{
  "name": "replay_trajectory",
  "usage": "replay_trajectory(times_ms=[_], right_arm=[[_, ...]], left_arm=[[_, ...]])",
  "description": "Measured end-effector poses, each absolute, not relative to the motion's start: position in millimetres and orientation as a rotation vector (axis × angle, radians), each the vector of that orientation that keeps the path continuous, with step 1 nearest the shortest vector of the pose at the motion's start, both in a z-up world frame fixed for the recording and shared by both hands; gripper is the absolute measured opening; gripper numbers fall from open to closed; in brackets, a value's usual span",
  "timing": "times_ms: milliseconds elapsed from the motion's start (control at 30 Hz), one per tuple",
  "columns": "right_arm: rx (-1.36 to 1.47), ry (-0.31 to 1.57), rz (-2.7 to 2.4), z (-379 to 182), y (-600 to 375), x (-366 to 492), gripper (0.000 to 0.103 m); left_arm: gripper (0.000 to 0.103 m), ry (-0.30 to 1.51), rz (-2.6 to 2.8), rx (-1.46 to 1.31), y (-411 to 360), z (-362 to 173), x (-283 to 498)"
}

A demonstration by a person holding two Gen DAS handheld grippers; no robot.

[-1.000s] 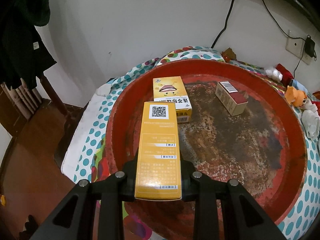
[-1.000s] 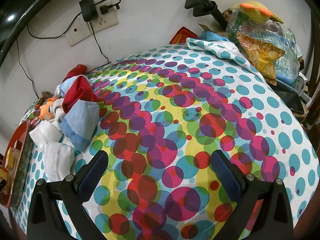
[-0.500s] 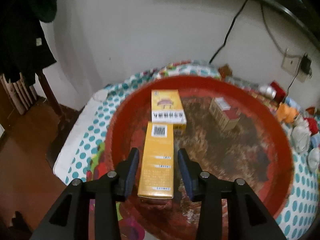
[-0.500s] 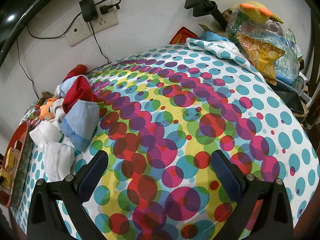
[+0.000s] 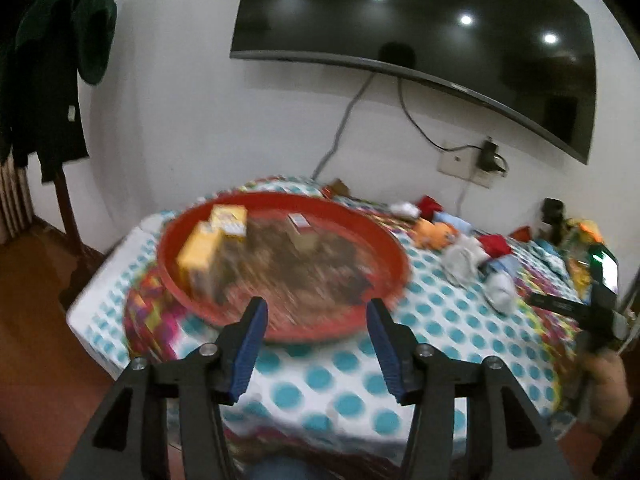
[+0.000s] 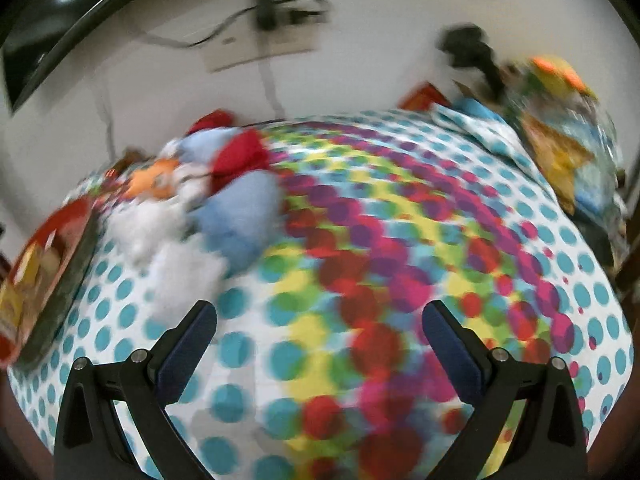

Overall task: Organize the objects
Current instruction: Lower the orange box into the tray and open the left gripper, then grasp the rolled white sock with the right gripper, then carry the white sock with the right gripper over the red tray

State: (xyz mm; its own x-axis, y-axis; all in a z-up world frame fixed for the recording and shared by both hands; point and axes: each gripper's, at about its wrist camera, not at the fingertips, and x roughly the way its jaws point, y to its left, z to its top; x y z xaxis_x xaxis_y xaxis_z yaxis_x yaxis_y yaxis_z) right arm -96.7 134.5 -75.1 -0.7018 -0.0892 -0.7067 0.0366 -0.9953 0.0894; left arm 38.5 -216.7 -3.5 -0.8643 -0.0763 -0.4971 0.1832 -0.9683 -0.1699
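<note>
yellow box (image 5: 199,251) lies released in the red tray (image 5: 384,240), left of frame.
left claw (image 5: 314,312), jaws just opening, holds nothing; right claw (image 6: 320,320) spread wide above the dotted bench (image 6: 360,240).

Boxes (image 5: 208,246) in red tray (image 5: 384,252) blurred; labels unreadable

A white wall (image 5: 200,128) fills the background. A dark television (image 5: 420,28) hangs at upper right, reflecting ceiling lights. Below it, lower right, sits a wall socket (image 5: 456,162). Dark clothing (image 5: 52,60) hangs at upper left above a brown floor (image 5: 36,320).
</note>
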Motion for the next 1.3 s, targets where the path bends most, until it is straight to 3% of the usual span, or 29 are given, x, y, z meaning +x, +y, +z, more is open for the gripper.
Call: replay_trajectory(times_ms=[267,333,400,433,500,800,1300], right_arm=[[1.241,-0.102,-2.742,-83,82,-114,0.099],[1.288,-0.118,-2.719,-90,79,-120,0.078],[1.300,-0.084,-2.726,-89,74,-124,0.063],[1.304,-0.087,-2.711,-90,71,-126,0.060],[1.301,-0.037,-2.716,-89,66,-125,0.038],[1.285,0.116,-2.777,-86,69,-118,0.035],[1.307,0.190,-2.974,-55,155,-121,0.035]], left_arm=[[0.053,0.318,-2.926,0.894,-197,-27,35],[0.053,0.288,-2.937,0.884,-194,-26,38],[0.053,0.252,-2.946,0.884,-190,-26,39],[0.053,0.251,-2.948,0.890,-191,-27,38],[0.053,0.251,-2.949,0.902,-190,-28,38],[0.053,0.240,-2.952,0.920,-189,-30,37],[0.053,0.166,-2.960,0.922,-176,-31,39]])
